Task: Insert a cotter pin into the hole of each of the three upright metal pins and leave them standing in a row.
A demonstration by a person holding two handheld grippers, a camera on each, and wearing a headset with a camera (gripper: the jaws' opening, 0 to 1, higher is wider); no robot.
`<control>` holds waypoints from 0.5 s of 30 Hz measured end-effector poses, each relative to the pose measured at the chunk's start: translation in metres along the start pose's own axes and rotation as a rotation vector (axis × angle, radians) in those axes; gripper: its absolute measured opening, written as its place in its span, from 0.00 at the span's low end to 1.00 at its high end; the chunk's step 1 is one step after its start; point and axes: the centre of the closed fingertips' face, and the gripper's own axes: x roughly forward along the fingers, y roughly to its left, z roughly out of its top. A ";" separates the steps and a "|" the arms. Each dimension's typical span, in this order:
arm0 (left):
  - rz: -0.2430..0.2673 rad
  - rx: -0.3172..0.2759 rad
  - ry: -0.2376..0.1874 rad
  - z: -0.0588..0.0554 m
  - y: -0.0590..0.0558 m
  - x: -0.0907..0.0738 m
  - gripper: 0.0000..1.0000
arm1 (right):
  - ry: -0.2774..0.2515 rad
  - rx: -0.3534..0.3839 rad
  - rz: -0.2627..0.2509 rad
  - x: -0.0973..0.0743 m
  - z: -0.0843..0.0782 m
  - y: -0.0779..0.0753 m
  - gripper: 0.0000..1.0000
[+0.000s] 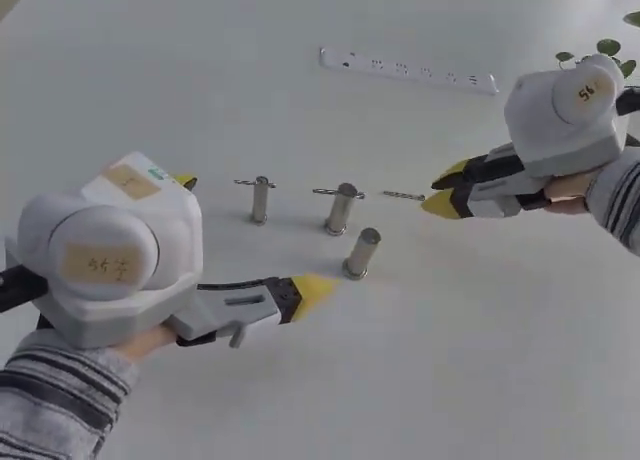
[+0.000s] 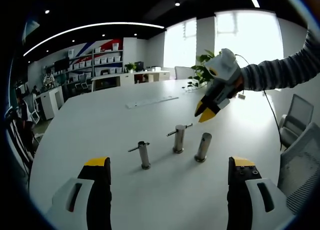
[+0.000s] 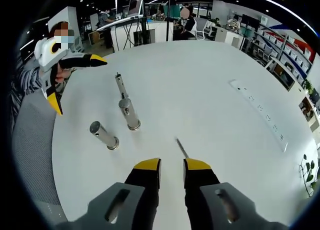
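From the head view I look steeply down on the table [image 1: 450, 360], metal pins [image 1: 341, 209] mid-frame. Both gripper views face those pins low, from opposite sides.

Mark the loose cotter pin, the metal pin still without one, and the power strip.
loose cotter pin [image 1: 403, 195], head view, middle of its shaft.
bare metal pin [image 1: 362, 252], head view, middle of its upright body.
power strip [image 1: 410, 70], head view, middle of its top face.

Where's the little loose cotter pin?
In the head view the thin loose metal cotter pin is right of the middle upright metal pin, just ahead of the right gripper.
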 end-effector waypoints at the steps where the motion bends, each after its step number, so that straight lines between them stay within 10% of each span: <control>1: 0.001 0.002 0.000 0.000 0.000 0.000 0.97 | 0.011 -0.011 0.004 0.003 -0.001 -0.002 0.13; 15: -0.004 0.005 0.009 -0.001 -0.002 -0.001 0.95 | 0.112 -0.111 0.049 0.029 -0.009 -0.023 0.07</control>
